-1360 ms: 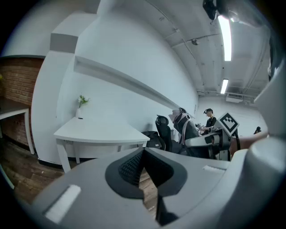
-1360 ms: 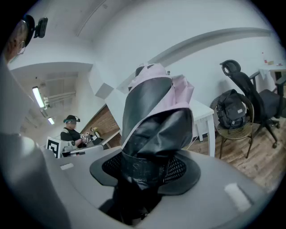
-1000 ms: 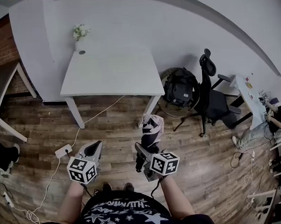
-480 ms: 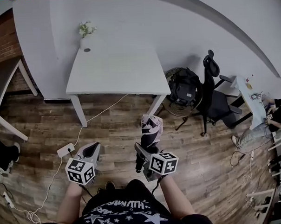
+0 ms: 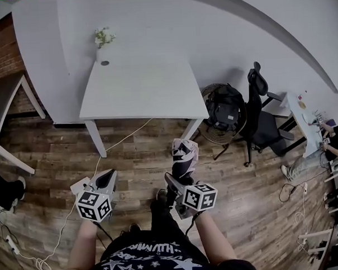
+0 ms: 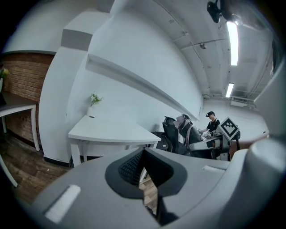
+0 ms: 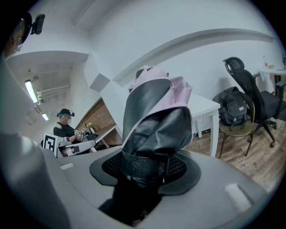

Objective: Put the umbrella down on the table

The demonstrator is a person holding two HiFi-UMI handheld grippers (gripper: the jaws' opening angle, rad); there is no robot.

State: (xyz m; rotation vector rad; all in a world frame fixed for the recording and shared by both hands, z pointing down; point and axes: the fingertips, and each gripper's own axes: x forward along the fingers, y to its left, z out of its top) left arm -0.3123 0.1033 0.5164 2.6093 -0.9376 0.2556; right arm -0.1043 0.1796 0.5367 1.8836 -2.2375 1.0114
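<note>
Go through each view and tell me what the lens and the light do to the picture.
Head view: heavy fisheye, so the wall ledge bows into an arc; the white table is evenly lit, and colours are muted. Left gripper view: the ceiling strip lights glare, and the corners go black. Right gripper view: the umbrella looms large and close, and the corners are black too.

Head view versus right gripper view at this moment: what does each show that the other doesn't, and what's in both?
Only the head view: the power strip and cable on the floor, and the vase on the table. Only the right gripper view: the pads of the right gripper pressing the umbrella, and a ceiling lamp. Both: umbrella, table, backpack, office chair.
</note>
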